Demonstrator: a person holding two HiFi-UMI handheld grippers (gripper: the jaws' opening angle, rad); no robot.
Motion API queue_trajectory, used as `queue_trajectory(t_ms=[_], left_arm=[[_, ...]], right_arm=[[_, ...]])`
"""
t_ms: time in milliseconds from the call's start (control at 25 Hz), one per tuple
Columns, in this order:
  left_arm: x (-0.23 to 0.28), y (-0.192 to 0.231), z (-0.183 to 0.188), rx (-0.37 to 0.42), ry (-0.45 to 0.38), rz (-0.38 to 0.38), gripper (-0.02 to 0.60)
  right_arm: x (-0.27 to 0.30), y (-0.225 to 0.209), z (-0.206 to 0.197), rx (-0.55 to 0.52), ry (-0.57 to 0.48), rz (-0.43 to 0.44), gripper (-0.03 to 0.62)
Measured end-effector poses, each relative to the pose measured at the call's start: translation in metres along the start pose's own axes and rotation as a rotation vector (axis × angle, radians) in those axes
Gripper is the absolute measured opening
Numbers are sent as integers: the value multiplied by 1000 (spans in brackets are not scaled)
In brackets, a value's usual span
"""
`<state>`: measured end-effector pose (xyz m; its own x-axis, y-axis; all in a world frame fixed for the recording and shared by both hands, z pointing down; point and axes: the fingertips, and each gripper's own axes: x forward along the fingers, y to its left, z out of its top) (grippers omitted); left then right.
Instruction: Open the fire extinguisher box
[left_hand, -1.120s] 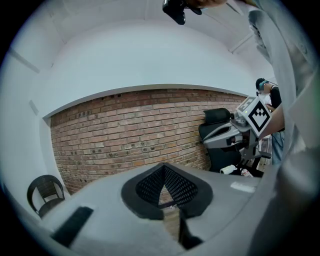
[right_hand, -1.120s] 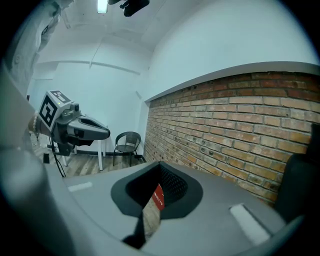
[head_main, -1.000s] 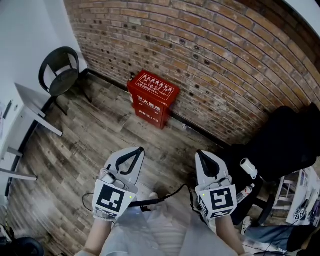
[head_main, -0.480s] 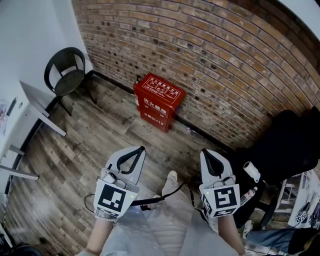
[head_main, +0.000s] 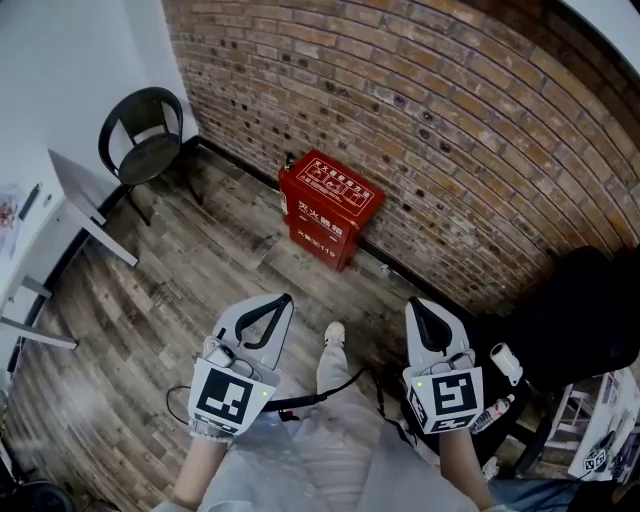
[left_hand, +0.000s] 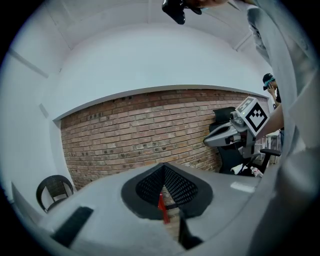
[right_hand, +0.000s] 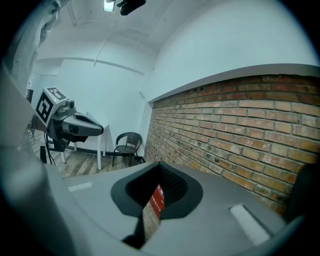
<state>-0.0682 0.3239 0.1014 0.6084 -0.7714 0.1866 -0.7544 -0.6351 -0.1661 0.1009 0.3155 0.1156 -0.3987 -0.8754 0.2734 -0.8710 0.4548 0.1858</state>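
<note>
Grippers first: your left gripper (head_main: 270, 308) and right gripper (head_main: 424, 314) sit side by side at waist height, pointing ahead and slightly down. Each has its jaws pressed together at the tips and nothing is caught between them. That suits the moment, since nothing is within reach and closed jaws are easier to carry level. A black cable (head_main: 322, 397) hangs between the two, close to your body, and one shoe (head_main: 334, 333) shows just past it on the wooden floor (head_main: 170, 290).

Across a stretch of bare boards stands the fire extinguisher box (head_main: 328, 205), red with white print on its top and front. It is set at the foot of the brick wall (head_main: 450, 110), its back towards the bricks, and its lid looks shut. Both gripper views frame a sliver of that red through the slit between the jaws, so you are aimed squarely at it. Well apart from the grippers, it is probably parked there to keep the walkway free, which leaves you the front and the top to work from. A dark chair (head_main: 145, 140) and a white table (head_main: 88, 200) stand off to the left, clear of your line.
</note>
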Motion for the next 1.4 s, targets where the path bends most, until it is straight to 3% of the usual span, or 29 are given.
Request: queue_trajectory(t_ms=[400, 960, 1400], left_arm=[[64, 39, -1, 3, 32, 17, -6], [181, 121, 2, -58, 53, 88, -6], [247, 137, 3, -43, 85, 77, -6]], right_arm=[[77, -33, 1, 20, 9, 63, 6], [212, -109, 19, -9, 38, 160, 5], [259, -157, 4, 16, 61, 170, 6]])
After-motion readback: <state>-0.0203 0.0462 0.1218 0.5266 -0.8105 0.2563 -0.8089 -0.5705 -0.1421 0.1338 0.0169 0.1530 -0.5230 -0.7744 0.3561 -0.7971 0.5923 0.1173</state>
